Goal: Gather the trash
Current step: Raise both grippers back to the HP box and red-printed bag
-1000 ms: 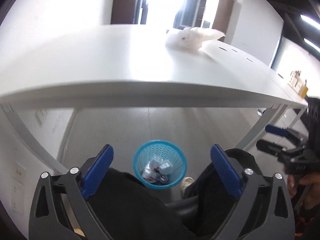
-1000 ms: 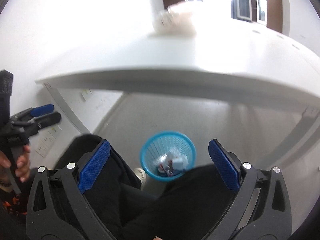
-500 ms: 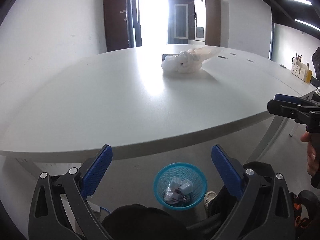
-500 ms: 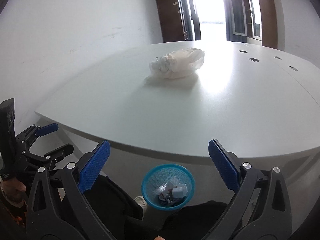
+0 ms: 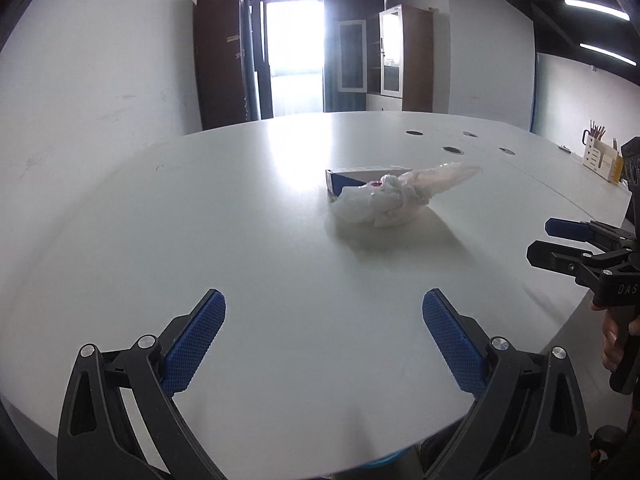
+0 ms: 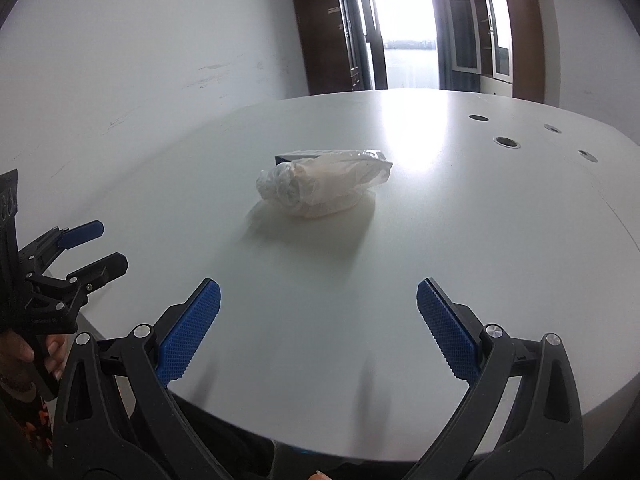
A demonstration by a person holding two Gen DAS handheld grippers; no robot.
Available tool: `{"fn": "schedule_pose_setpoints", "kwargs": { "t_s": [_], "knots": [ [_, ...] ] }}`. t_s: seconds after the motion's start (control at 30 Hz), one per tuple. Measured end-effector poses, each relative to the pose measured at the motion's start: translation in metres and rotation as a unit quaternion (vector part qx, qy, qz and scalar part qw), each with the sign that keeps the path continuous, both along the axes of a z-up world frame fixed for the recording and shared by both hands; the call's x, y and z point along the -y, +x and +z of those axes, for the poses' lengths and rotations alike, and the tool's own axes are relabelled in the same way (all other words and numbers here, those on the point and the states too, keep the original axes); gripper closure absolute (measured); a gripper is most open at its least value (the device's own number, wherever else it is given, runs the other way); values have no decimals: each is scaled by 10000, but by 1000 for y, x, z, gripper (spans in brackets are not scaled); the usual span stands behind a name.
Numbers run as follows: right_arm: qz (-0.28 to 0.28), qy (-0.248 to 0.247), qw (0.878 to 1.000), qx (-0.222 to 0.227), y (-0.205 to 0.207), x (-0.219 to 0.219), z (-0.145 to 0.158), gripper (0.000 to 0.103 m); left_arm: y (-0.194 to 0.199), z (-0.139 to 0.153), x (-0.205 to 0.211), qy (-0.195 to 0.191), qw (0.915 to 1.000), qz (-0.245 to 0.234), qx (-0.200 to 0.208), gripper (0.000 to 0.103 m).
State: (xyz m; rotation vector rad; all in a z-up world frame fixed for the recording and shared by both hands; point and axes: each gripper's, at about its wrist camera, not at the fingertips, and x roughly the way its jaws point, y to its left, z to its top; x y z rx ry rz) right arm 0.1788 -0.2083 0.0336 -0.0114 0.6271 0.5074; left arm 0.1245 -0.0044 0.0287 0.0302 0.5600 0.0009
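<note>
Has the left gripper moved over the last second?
Yes. The left gripper has come up from below the table edge, where it faced the blue bin, and now points across the tabletop at the plastic bag.

Left black plastic two-finger gripper (image 5: 323, 330): blue cross-hatched rubber pads (image 5: 195, 343) on the inner faces; silver screw heads (image 5: 145, 341) at the pivots; triangular cut-outs in the arms. Right black plastic two-finger gripper (image 6: 318, 322): same build; white lettering "DAS" on its body, seen from the left wrist camera. Bare hand (image 6: 24, 354) around the left handle; orange-and-black patterned fabric (image 6: 42, 424) just below that hand.
</note>
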Motion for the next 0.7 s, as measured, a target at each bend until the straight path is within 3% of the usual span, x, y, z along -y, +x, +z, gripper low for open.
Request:
{"fn": "schedule_pose_setpoints", "kwargs": {
  "t_s": [0.47, 0.7],
  "knots": [
    [-80, -79, 9996, -259, 83, -8, 22, 9, 120, 35, 4, 377, 9961, -783, -165, 6],
    [-33, 29, 9988, -485, 117, -11, 25, 9, 193, 35, 3, 449, 9856, -1443, -754, 6]
  ]
}}
